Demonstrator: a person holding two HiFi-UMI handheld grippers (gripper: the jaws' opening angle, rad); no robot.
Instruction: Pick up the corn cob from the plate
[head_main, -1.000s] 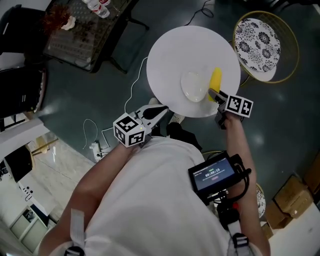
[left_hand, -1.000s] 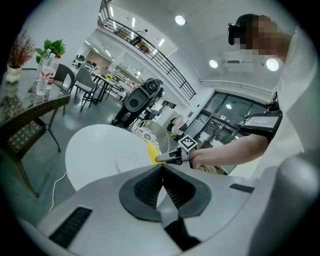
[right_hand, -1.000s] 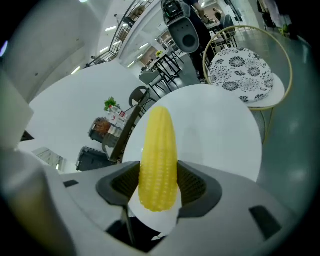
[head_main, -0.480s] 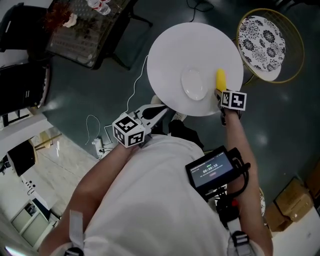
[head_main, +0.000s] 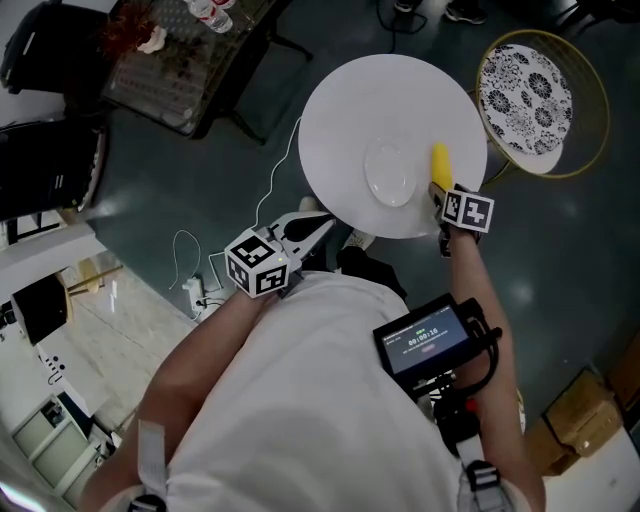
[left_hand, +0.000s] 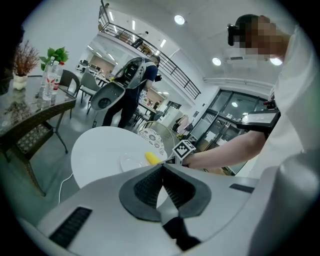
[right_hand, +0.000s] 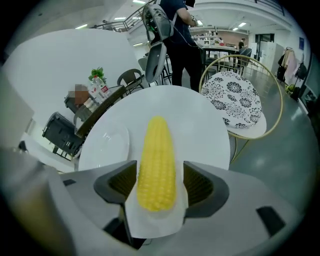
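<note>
The yellow corn cob (head_main: 440, 165) lies on the round white table (head_main: 350, 110), just right of the small white plate (head_main: 388, 175). My right gripper (head_main: 437, 190) points steeply down over the cob's near end. In the right gripper view the corn cob (right_hand: 157, 162) sits lengthwise between the dark pads (right_hand: 199, 186). The jaws have just been opening, a gap shows on the right side, and the right gripper (right_hand: 160, 167) is open. The plate (right_hand: 107, 145) lies empty to the left. My left gripper (head_main: 318, 225) hovers shut and empty off the table's near edge.
A gold wire chair with a patterned cushion (head_main: 527, 90) stands right of the table. A dark glass table with bottles (head_main: 170, 60) is at the upper left. Cables (head_main: 190, 270) trail on the floor below the table. A person (right_hand: 175, 30) stands beyond the table.
The right gripper has sunk and rolled, bringing the corn from the plate's right edge onto the table beside it. Its jaws have spread off the cob. The left gripper stayed put.
</note>
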